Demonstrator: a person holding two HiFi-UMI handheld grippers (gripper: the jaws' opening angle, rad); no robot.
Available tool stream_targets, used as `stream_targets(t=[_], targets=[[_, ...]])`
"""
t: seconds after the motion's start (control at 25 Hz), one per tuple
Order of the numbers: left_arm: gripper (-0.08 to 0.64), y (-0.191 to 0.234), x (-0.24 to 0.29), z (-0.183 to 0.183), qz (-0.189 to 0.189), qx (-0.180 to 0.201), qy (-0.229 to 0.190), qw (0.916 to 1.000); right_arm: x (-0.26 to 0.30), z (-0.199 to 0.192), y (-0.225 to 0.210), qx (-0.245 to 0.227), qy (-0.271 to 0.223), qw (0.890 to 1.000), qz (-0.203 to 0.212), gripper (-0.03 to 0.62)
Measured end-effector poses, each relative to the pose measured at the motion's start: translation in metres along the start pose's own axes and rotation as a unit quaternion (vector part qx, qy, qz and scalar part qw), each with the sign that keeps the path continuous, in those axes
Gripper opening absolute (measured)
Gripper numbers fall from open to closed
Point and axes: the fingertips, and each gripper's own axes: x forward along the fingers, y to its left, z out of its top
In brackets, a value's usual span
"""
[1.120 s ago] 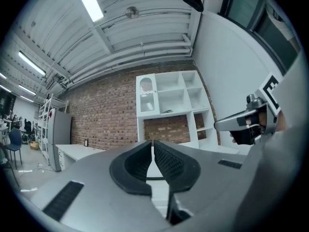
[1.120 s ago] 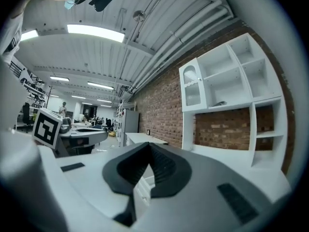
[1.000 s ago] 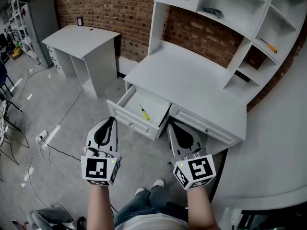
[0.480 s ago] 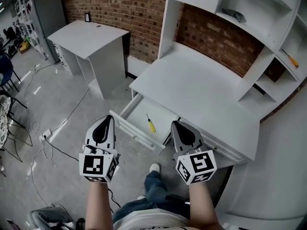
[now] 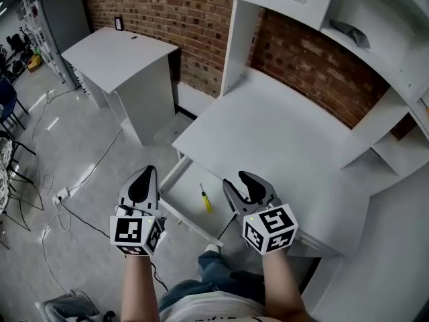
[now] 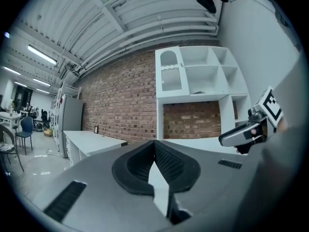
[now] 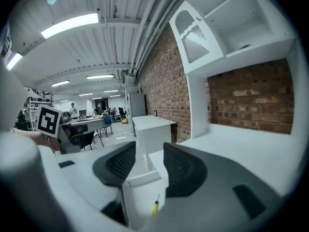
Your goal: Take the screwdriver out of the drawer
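A yellow-handled screwdriver (image 5: 205, 200) lies in the open drawer (image 5: 182, 192) of the white desk (image 5: 268, 133). My right gripper (image 5: 241, 182) hovers at the drawer's right end, just right of the screwdriver; its jaws are opening, with nothing between them. In the right gripper view the gripper (image 7: 149, 151) looks down into the drawer (image 7: 137, 190), and the screwdriver (image 7: 155, 206) shows through the gap. My left gripper (image 5: 145, 174) is shut and empty, just left of the drawer over the floor. Its pads meet at the tip in the left gripper view (image 6: 154, 144).
A white hutch with shelves (image 5: 375, 39) stands on the desk's back against the brick wall. A smaller white table (image 5: 120, 52) stands to the left. Cables (image 5: 67, 200) trail over the grey floor. My own legs and shoe (image 5: 214, 263) are under the drawer's front.
Both grippers have moved forward to the desk, and the drawer is now close between them. The right gripper's jaws, shut before, have parted. The left stays shut.
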Motion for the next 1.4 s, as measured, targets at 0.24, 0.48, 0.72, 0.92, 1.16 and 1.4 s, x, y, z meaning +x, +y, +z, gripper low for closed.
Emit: stream_targets(t=[0.24, 0.48, 0.72, 0.92, 1.16, 1.4], targets=[[0.012, 0.009, 0.038, -0.018, 0.013, 0.002, 0.019, 0.9997, 0.046, -0.015, -0.027, 0.011, 0.034, 0.999, 0.020, 0.227], [0.014, 0.033, 0.049, -0.045, 0.011, -0.003, 0.051, 0.9987, 0.084, -0.061, -0.006, 0.024, 0.098, 0.994, 0.049, 0.225], [0.014, 0.053, 0.056, -0.079, -0.005, -0.009, 0.094, 0.9956, 0.118, -0.151, 0.017, 0.036, 0.205, 0.976, 0.068, 0.224], [0.014, 0.058, 0.062, -0.121, -0.020, -0.018, 0.125, 0.9918, 0.147, -0.236, 0.011, 0.047, 0.286, 0.955, 0.064, 0.207], [0.013, 0.054, 0.070, -0.162, -0.033, -0.028, 0.150, 0.9878, 0.174, -0.332, -0.006, 0.053, 0.368, 0.928, 0.036, 0.190], [0.013, 0.051, 0.075, -0.189, -0.036, -0.031, 0.160, 0.9859, 0.191, -0.397, -0.018, 0.044, 0.423, 0.905, 0.010, 0.172]])
